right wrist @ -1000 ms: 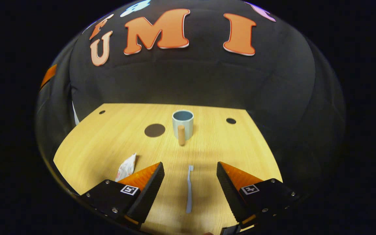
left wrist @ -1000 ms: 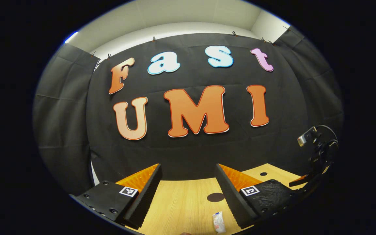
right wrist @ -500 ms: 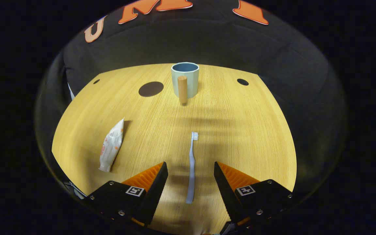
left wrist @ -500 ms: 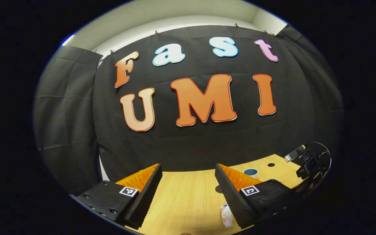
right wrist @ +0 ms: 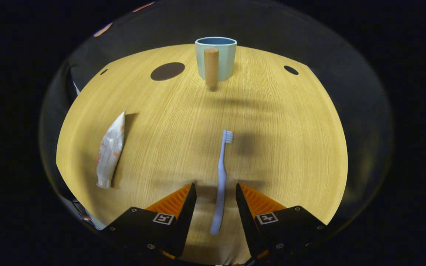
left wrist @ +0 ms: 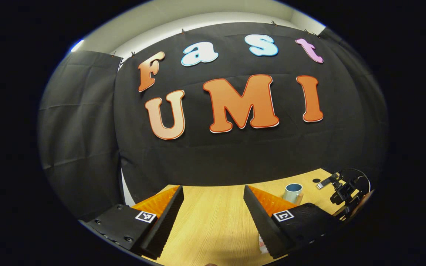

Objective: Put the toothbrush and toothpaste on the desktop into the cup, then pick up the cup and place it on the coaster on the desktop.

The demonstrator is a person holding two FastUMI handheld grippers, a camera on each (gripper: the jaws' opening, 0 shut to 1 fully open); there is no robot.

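In the left gripper view, the left gripper is held level above a light wooden desktop, its two fingers spread wide with nothing between them. Behind it hangs the booth's black cloth wall. Far to the right stands a pale blue cup. Beyond the cup, at the desktop's right edge, the right gripper appears small and tilted downward. A small end of the toothpaste peeks out beside the inner edge of the left gripper's right-hand finger, low in the view.

In the right gripper view, the right gripper points down at the desktop. Its fingers are narrowed but not touching, one on either side of the handle of a pale blue toothbrush, with visible gaps between finger and handle. The toothbrush lies flat, bristle head pointing away toward the cup, which stands upright at the far edge with its wooden handle facing the camera. A dark round coaster lies just left of the cup. The toothpaste, a white tube, lies flat well to the left of the toothbrush, cap end nearest.
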